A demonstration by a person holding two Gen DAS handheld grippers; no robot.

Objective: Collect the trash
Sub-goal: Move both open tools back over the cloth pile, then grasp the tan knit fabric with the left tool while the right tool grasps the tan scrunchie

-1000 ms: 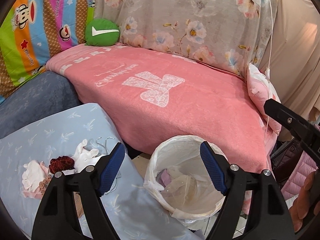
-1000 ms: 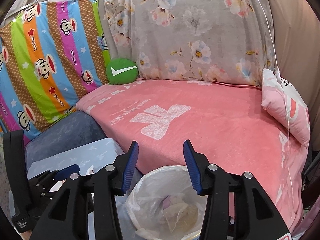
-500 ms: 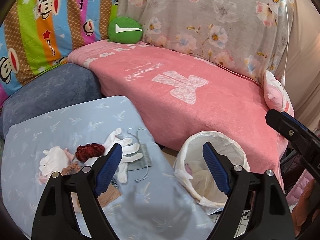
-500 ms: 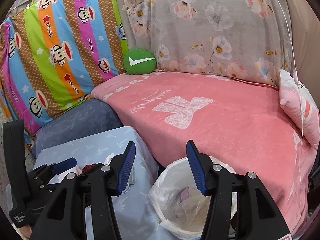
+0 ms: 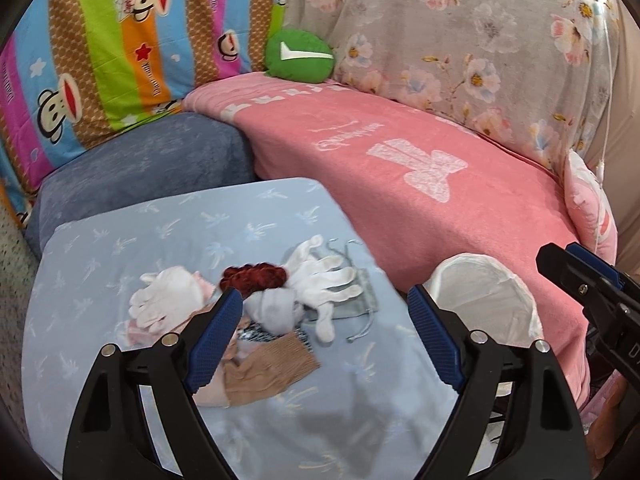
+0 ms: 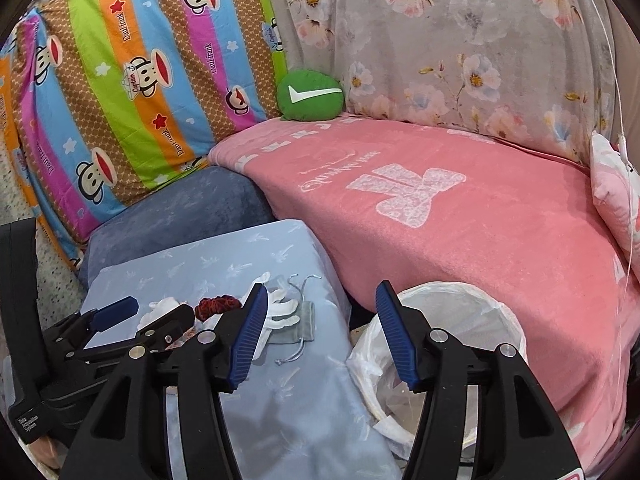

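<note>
- Here, left wrist view only: the pile [image 5: 264, 320] on the blue cushion [image 5: 160, 240] shows in full. It holds a grey-white bundle [image 5: 274, 312], a tan ribbed cloth [image 5: 268, 368], a black-and-white patterned scrap and a pink item under the left glove.
- Right wrist view only: the bin [image 6: 444, 344] shows its white liner down into the inside; the left view gives just its rim [image 5: 480, 292]. This view also shows the left gripper [image 6: 156, 312] from the side, over the pile.
- Gloves, white: two. One [image 5: 324, 280] lies spread on a grey drawstring pouch [image 5: 360, 300]; the other [image 5: 168, 300] lies at the pile's left.
- Scrunchie, dark red: one [image 5: 254, 274], between the gloves.
- Bin: one, on the floor between cushion and pink blanket [image 5: 420, 184], just beside the cushion.
- Green round pillow: one [image 6: 310, 96], at the back corner.
- Left gripper [image 5: 324, 340]: jaws wide and opening, above the pile, nothing clamped.
- Right gripper [image 6: 320, 336]: jaws apart, nothing between them, over the gap between cushion and bin.
- Pink pillow: one [image 6: 612, 200], far right.
</note>
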